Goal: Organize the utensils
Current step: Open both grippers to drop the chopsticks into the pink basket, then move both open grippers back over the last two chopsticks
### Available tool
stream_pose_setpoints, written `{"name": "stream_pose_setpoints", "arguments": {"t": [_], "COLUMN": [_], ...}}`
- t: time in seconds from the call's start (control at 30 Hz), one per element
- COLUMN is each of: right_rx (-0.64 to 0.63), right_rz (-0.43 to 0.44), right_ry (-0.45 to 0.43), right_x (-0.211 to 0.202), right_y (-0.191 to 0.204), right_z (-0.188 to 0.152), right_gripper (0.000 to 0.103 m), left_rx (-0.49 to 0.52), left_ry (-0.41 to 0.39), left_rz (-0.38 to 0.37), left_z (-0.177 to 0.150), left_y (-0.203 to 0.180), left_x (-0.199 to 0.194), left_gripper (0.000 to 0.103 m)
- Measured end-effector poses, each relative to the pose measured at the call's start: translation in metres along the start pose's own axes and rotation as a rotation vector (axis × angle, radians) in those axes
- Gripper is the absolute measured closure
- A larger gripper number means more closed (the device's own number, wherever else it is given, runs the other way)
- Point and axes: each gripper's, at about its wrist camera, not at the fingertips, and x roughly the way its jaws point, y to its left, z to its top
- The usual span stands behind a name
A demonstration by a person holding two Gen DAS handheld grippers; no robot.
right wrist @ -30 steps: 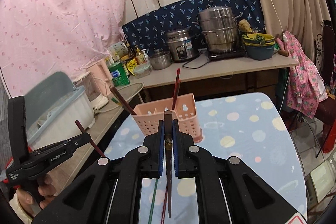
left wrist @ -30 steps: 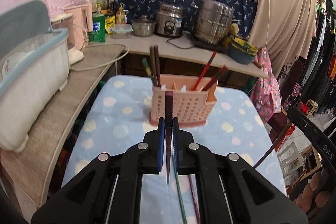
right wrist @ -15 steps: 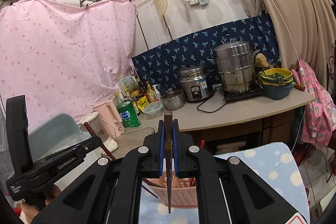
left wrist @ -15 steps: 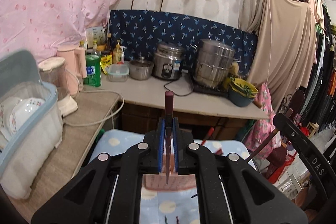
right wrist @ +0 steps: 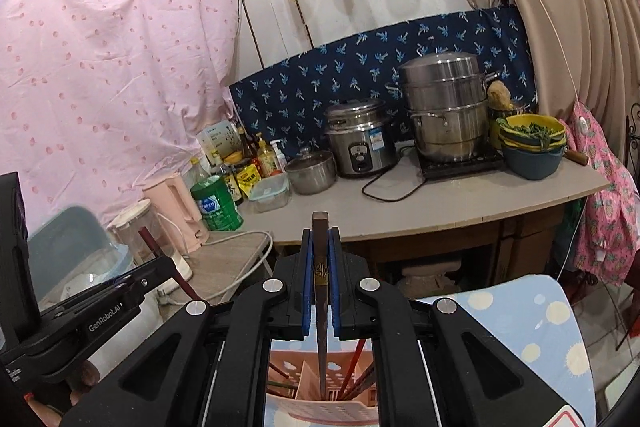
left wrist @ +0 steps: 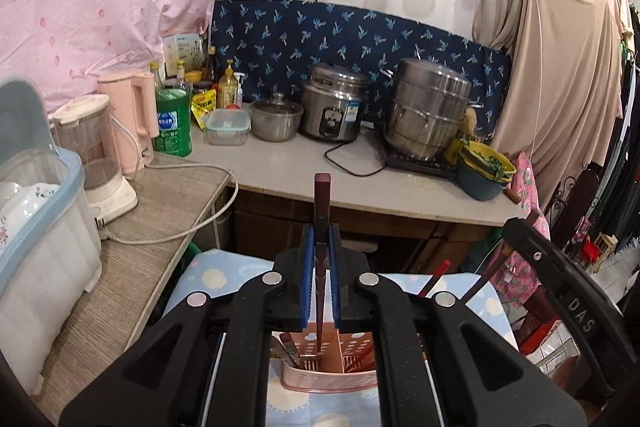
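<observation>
Left claw (left wrist: 320, 247): tilted downward, blue pads clamped on a dark maroon square-ended chopstick (left wrist: 322, 195) held upright. Its tapered tip points into the pink perforated plastic utensil basket (left wrist: 332, 381) directly below.

Right claw (right wrist: 320, 251): same downward tilt, pads pressed together on a dark brown chopstick with a gold band (right wrist: 321, 269). Its point hangs over a compartment of the same pink basket (right wrist: 332, 409).

Basket contents: several red and dark chopsticks (right wrist: 352, 371) leaning in the compartments; count not readable, since both claw bodies cover most of the basket. Which compartment each held tip is over cannot be told.

Surface: blue cloth with pale dots (right wrist: 532, 331), carrying the basket; largely hidden by the claws and cut off at the lower edge.

Cross-views: in the right wrist view, the left claw's black body (right wrist: 100, 311) appears at the left edge with part of a hand (right wrist: 84, 379) beneath, mostly cropped. In the left wrist view, the right claw's black body (left wrist: 568, 299) crosses the right edge, with its fingertips out of view.
</observation>
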Motion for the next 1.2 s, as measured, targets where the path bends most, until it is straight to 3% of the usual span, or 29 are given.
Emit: {"name": "stream_pose_setpoints", "arguments": {"t": [0.3, 0.43, 0.77, 1.2], "right_rx": [-0.015, -0.007, -0.003, -0.037], "right_rz": [-0.028, -0.03, -0.015, 0.017], "right_ry": [0.093, 0.093, 0.073, 0.08], "right_x": [0.032, 0.029, -0.003, -0.065], "right_y": [-0.004, -0.006, -0.008, 0.007], "right_z": [-0.029, -0.033, -0.035, -0.069], "right_gripper": [0.096, 0.092, 0.092, 0.091], "left_rx": [0.014, 0.015, 0.026, 0.057], "left_ry": [0.039, 0.041, 0.024, 0.019], "left_rz": [-0.008, -0.004, 0.005, 0.064], "left_z": [-0.018, -0.021, -0.032, -0.069], "left_y": [-0.001, -0.001, -0.004, -0.007], "left_x": [0.017, 0.015, -0.01, -0.06], "left_gripper": [0.095, 0.094, 0.078, 0.071]}}
